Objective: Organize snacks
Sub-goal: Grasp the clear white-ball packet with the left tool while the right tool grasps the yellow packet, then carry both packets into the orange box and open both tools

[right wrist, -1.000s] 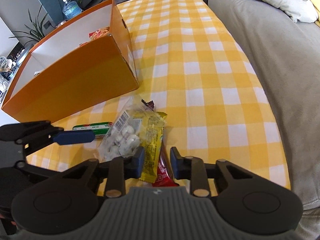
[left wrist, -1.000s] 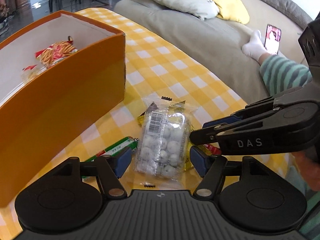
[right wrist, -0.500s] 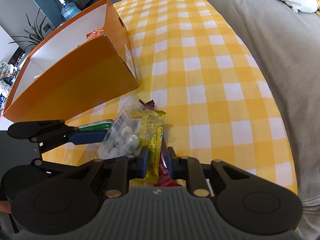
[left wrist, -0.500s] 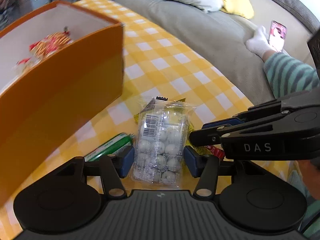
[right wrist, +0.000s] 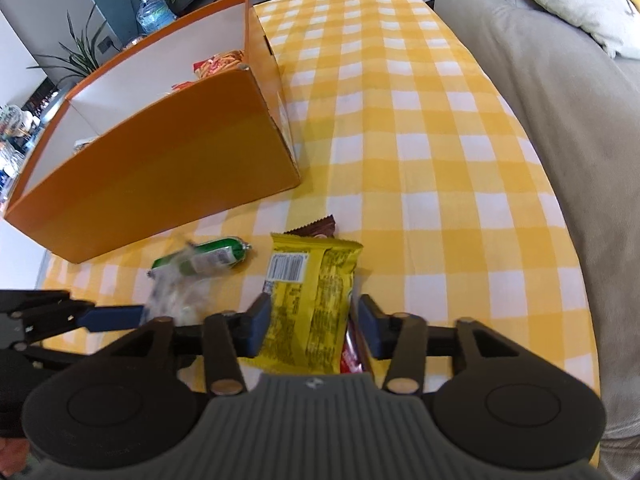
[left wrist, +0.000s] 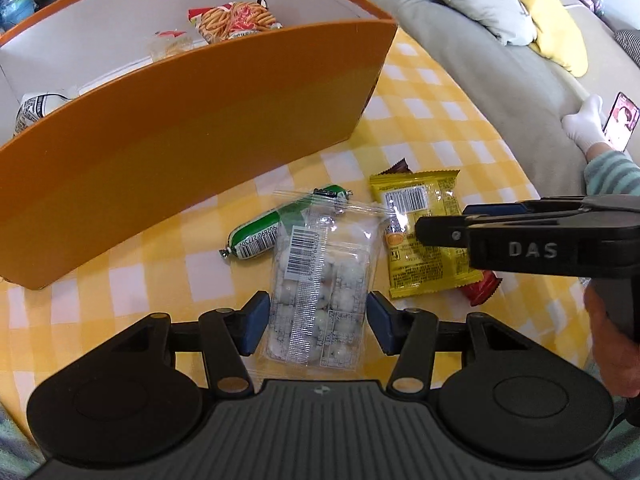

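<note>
A clear bag of white candy balls [left wrist: 316, 280] sits between the pads of my left gripper [left wrist: 318, 320], which are shut on its sides; it overlaps a green sausage stick [left wrist: 256, 236]. In the right wrist view the same bag [right wrist: 176, 296] is blurred, beside a left finger [right wrist: 112, 316]. My right gripper [right wrist: 314, 326] has its jaws opening; the yellow packet [right wrist: 316, 300] lies between them with gaps at both pads. Under it lies a red packet [right wrist: 352, 356], and a brown wrapper [right wrist: 320, 226] peeks out beyond it. The orange box [left wrist: 200, 140] stands behind.
The box holds a bag of orange sticks [left wrist: 236, 20] and other small packets. The table wears a yellow checked cloth [right wrist: 420, 160], its edge close on the right. A grey sofa [right wrist: 560, 100] runs alongside, with a person's socked foot [left wrist: 584, 128] and a phone on it.
My left gripper has closed on the clear bag and carried it left, off the yellow packet. The right jaws have spread apart around the yellow packet.
</note>
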The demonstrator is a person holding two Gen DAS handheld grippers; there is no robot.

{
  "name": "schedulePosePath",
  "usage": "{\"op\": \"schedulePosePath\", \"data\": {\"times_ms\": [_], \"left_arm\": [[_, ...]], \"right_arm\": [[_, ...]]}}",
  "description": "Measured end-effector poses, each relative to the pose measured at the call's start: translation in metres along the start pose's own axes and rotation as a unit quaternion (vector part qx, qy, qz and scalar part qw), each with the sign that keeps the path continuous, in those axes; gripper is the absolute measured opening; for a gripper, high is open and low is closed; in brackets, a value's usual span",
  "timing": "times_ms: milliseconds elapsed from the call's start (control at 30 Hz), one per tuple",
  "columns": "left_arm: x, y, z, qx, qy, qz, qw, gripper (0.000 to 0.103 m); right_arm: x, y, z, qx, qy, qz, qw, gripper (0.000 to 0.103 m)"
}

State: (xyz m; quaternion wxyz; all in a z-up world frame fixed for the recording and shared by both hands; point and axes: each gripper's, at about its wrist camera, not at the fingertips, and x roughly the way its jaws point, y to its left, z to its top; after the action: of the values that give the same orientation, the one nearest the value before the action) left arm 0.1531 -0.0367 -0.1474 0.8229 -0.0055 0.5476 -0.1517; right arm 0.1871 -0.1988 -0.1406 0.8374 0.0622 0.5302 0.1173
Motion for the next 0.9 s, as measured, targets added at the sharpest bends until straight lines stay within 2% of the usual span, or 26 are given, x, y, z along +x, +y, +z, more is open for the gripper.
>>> {"op": "schedulePosePath", "data": {"times_ms": [200,267,367,433,600,900], "left_arm": [[0.000,-0.005,-0.001,0.013,-0.001,0.017,0.9998,0.061],[0.000,-0.005,-0.002,0.015,0.004,0.026,0.9995,0.061],[-0.001,-0.004,-0.004,0.015,0.010,0.040,0.9990,0.061],[-0.001,-0.003,-0.004,0.013,0.010,0.043,0.9989,0.062],[0.005,-0.004,-0.003,0.014,0.016,0.049,0.9986,0.066],[0.012,-0.004,-0.003,0.015,0.012,0.054,0.9984,0.073]], "right_arm": [[0.010,0.011,0.000,-0.014,0.009,-0.018,1.000,0.064],[0.011,0.021,-0.001,-0.036,0.006,-0.032,0.999,0.068],[0.015,0.034,-0.003,-0.073,0.005,-0.060,0.996,0.068],[0.017,0.037,-0.005,-0.085,0.008,-0.063,0.994,0.065],[0.016,0.035,-0.007,-0.091,0.010,-0.071,0.993,0.050],[-0.006,0.033,-0.004,-0.079,-0.008,-0.071,0.994,0.048]]}}
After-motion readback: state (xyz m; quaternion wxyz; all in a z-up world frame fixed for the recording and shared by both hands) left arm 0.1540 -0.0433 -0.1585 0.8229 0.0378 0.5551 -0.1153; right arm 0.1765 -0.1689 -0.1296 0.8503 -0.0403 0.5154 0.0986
